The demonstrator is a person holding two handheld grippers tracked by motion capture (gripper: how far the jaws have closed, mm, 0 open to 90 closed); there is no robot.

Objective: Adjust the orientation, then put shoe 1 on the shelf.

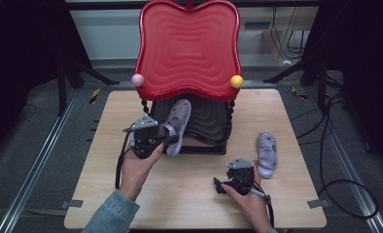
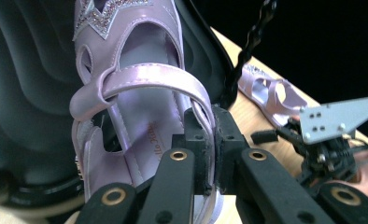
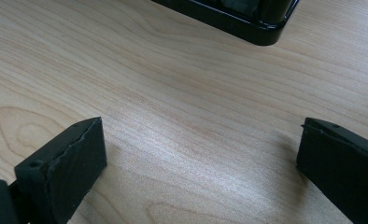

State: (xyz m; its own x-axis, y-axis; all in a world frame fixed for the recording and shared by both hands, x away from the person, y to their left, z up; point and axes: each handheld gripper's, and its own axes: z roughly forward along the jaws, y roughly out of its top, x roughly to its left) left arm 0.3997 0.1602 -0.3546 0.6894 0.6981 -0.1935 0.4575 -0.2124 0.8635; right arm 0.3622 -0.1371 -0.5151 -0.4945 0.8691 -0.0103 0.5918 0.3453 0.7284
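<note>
My left gripper (image 1: 164,140) is shut on the side edge of a lilac child's sandal (image 1: 176,125), which tilts up against the black lower shelf (image 1: 206,124) of a red stand. In the left gripper view the pads (image 2: 201,158) pinch the sandal's (image 2: 140,116) heel-side wall near its strap. A second lilac sandal (image 1: 267,154) lies flat on the table to the right. My right gripper (image 1: 219,185) rests low on the wood just left of that sandal, and its jaws stand wide apart with nothing between them (image 3: 196,172).
The red wavy-topped stand (image 1: 188,48) with a pink ball (image 1: 138,79) and a yellow ball (image 1: 236,81) stands at the table's back middle. Its black base corner (image 3: 261,28) lies ahead of my right gripper. The wooden table (image 1: 189,204) has bare wood in front.
</note>
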